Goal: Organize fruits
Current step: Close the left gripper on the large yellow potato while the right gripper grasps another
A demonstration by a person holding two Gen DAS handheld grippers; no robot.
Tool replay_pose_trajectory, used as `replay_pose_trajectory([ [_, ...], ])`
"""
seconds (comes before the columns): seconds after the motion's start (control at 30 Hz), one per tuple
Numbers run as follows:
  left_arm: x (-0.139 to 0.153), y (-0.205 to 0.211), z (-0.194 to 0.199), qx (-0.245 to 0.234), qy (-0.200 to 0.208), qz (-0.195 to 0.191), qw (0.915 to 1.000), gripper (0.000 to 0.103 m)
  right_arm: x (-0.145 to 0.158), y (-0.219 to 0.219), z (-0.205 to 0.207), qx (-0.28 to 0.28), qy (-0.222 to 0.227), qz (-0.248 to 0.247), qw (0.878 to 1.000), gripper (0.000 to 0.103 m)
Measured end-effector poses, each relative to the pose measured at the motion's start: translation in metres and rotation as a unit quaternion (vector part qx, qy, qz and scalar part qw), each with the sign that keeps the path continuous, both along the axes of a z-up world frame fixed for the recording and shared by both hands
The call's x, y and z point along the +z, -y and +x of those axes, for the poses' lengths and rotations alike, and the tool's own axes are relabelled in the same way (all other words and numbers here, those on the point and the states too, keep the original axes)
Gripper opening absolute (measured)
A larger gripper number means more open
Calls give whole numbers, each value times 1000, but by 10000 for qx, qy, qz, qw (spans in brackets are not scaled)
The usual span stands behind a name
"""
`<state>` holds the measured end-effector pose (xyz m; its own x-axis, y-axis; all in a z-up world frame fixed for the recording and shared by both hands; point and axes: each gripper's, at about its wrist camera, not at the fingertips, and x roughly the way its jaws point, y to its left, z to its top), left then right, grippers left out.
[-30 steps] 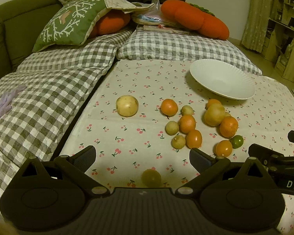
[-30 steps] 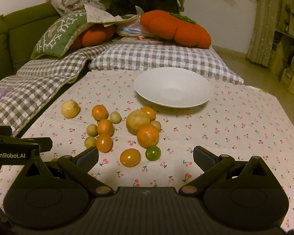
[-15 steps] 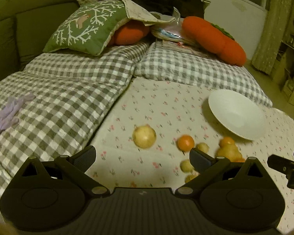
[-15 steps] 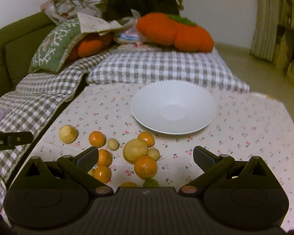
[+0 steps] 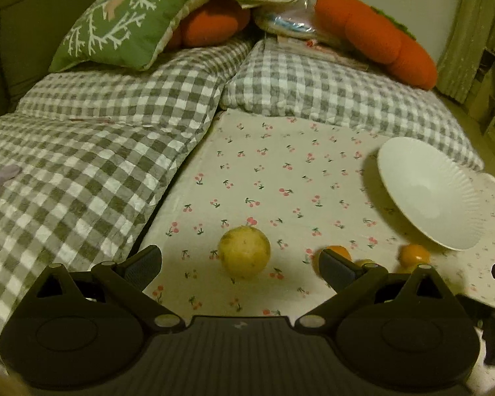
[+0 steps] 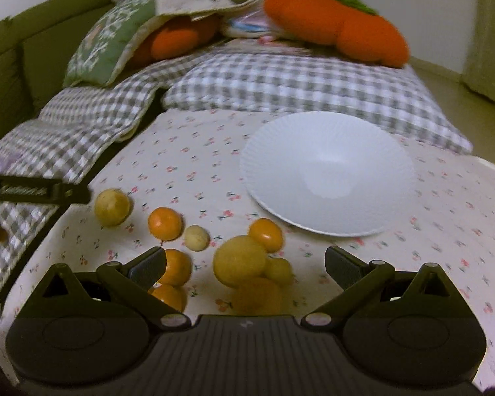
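Observation:
In the left wrist view my left gripper [image 5: 241, 269] is open, and a round yellow fruit [image 5: 244, 251] lies on the cherry-print cloth between its fingers, untouched. An orange [image 5: 414, 254] and the empty white plate [image 5: 429, 194] lie to the right. My right gripper [image 6: 246, 269] is open over a cluster of fruit: a large yellow fruit [image 6: 240, 260], several oranges [image 6: 166, 223] and a small pale fruit [image 6: 197, 237]. The white plate [image 6: 326, 173] sits just beyond. The lone yellow fruit [image 6: 112, 207] lies at the left, beside the left gripper's body [image 6: 33, 193].
Checked grey cushions [image 5: 82, 165] border the cloth on the left and at the back. A green pillow [image 5: 128, 19] and orange plush cushions [image 5: 379, 39] are piled behind. Shelves and a curtain stand at the far right.
Both grippers have moved forward and lower toward the fruit. The lone yellow fruit now lies between the left fingers, and the fruit cluster sits under the right gripper. Both stay open.

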<state>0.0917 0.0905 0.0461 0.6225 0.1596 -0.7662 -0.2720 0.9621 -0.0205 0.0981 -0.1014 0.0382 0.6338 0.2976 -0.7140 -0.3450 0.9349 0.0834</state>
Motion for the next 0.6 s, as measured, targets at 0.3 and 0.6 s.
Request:
replay_pose_trajectory([
  [0.3, -35, -1, 32, -72, -290, 288, 9991, 89, -26, -17, 26, 399, -103, -538, 9977, 93],
  [0.6, -55, -3, 51, -136, -533, 241, 9982, 79, -39, -23, 35, 507, -235, -742, 9957, 68],
])
